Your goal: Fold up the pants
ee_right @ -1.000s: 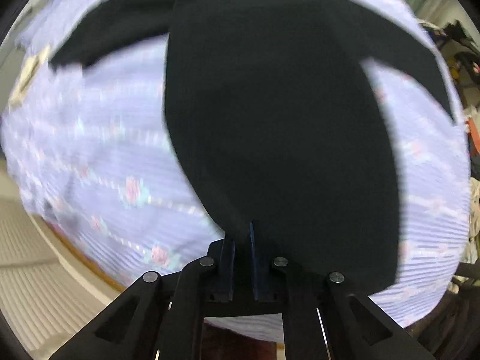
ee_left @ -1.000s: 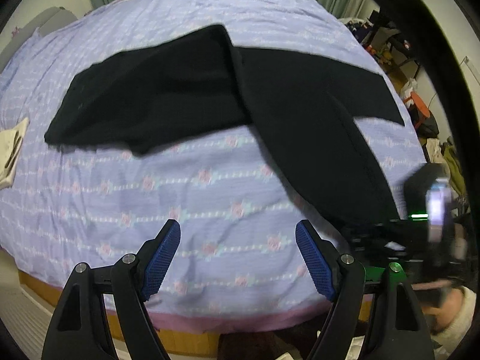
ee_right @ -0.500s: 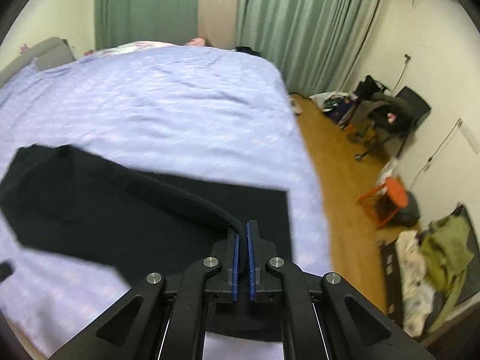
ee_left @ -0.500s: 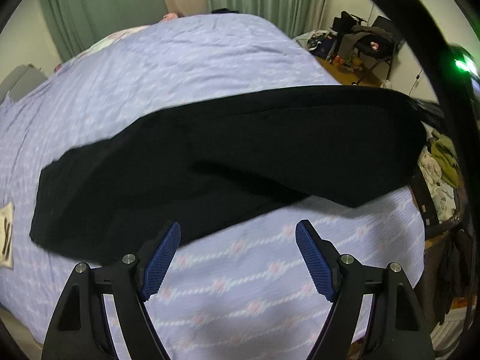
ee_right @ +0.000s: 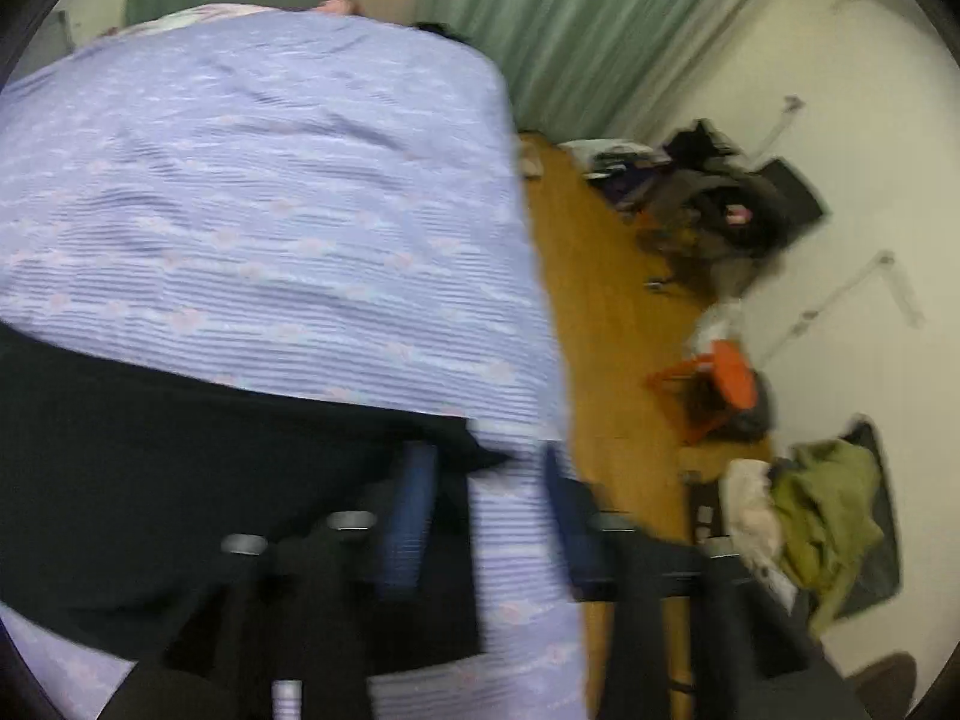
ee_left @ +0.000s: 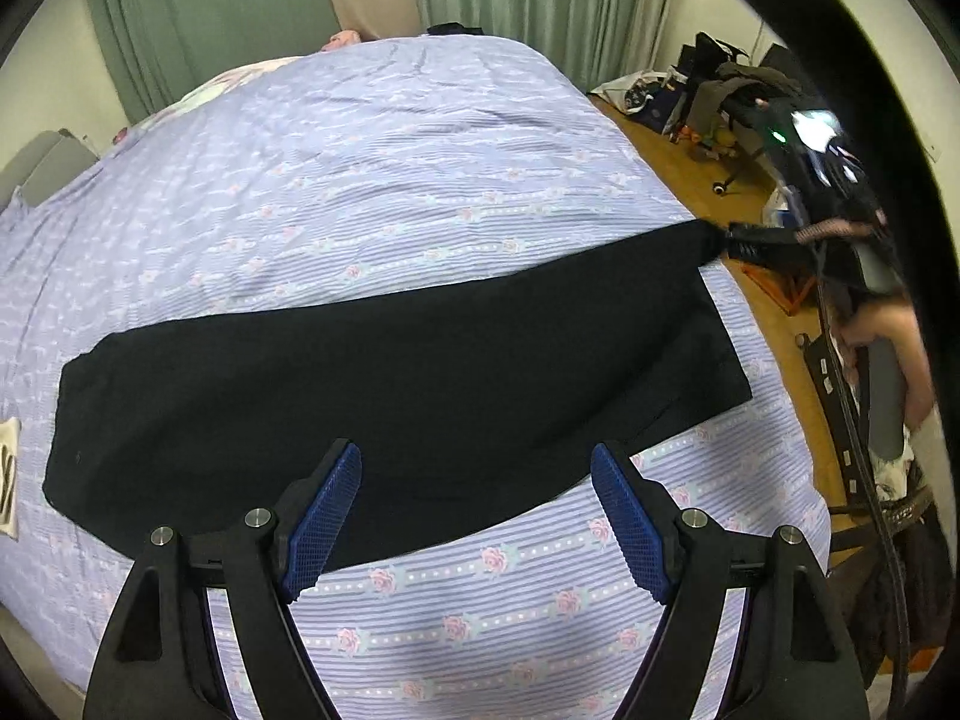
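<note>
Nearest the left wrist camera, the left tool [ee_left: 474,510] hangs with jaws apart and nothing between them. Beyond it at 12 o'clock, the black pants [ee_left: 390,396] lie folded lengthwise across the lilac bed [ee_left: 360,180]. At their 2 o'clock corner the right tool [ee_right: 486,510] has just been opening, its jaws apart beside the hem.

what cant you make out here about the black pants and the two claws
- Right claw: motion blur in the right wrist view smears its blue pads; its jaws have just been opening, with only bedspread between them.
- Black fabric pants: whether the legs line up exactly; the dark cloth hides the layer edges in the left wrist view.
- Pants' near edge: covered by the open left claw.
- Lilac flowered bedspread: its far end is cut off by the fisheye rim.
</note>
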A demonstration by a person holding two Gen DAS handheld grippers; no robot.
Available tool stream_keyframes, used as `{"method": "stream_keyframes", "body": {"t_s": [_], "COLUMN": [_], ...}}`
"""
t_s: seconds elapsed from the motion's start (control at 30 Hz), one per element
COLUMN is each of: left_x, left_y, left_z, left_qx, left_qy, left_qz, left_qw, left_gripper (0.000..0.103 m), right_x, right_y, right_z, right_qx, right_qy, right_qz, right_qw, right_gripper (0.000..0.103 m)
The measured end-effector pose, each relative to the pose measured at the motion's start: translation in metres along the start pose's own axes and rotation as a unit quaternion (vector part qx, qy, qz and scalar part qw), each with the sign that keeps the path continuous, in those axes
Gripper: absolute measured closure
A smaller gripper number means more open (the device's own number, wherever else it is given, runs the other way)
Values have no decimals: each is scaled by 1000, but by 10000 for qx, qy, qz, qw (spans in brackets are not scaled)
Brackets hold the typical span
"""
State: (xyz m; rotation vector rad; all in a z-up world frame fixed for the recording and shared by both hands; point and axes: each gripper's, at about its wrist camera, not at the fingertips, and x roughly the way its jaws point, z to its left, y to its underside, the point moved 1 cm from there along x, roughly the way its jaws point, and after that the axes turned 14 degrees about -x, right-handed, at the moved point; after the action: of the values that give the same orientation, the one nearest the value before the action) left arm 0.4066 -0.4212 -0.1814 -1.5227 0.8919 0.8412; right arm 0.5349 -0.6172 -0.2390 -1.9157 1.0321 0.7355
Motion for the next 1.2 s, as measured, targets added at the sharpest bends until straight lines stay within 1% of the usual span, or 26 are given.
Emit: {"method": "stream_keyframes", "body": {"t_s": [0.03,0.1,0.17,0.3,0.33,0.43,0.53,0.6,0.7,0.77,0.83,0.9,1.03,1.1,1.17,1.2], "left_x": [-2,-8,-19,-42,-48,-72,-96,-111,-128,-133,-132,-123,-95,-75,-52,-40], "left_y": [0,2,10,24,26,33,35,38,39,37,34,29,20,15,12,10], "left_z": [1,4,14,34,38,58,77,91,106,107,100,85,48,27,6,-4], "left_qx": [-33,-109,-236,-550,-604,-852,-1068,-1188,-1233,-1082,-848,-615,-266,-127,22,101], "left_qy": [-5,-22,-2,50,60,82,221,172,146,93,101,132,224,245,247,237], "left_qz": [-10,-58,-100,-207,-247,-398,-559,-707,-933,-1013,-1031,-1056,-939,-865,-779,-746], "left_qw": [10000,9999,9997,9983,9979,9955,9925,9902,9879,9889,9910,9924,9950,9959,9966,9969], "left_gripper": [24,24,23,22,22,20,18,15,13,13,12,11,11,11,11,11], "right_x": [-5,-18,-35,-79,-92,-131,-173,-194,-215,-221,-219,-209,-160,-123,-80,-57], "right_y": [6,16,27,50,57,74,90,97,107,113,120,127,133,134,134,133], "right_z": [-5,-16,-24,-23,-20,-8,10,21,35,36,31,24,7,-1,-6,-8], "right_qx": [91,266,422,422,426,435,469,483,578,822,1144,1447,1912,2127,2310,2408], "right_qy": [126,172,38,-165,-249,-682,-1080,-1291,-1445,-1477,-1580,-1720,-1889,-2019,-2156,-2219], "right_qz": [-63,-202,-298,-635,-739,-975,-1231,-1368,-1515,-1591,-1611,-1645,-1450,-1270,-1028,-859], "right_qw": [9999,9993,9987,9969,9960,9919,9854,9810,9761,9727,9675,9604,9522,9476,9432,9409], "right_gripper": [21,20,20,20,20,20,20,20,20,20,20,20,21,28,40,43]}}
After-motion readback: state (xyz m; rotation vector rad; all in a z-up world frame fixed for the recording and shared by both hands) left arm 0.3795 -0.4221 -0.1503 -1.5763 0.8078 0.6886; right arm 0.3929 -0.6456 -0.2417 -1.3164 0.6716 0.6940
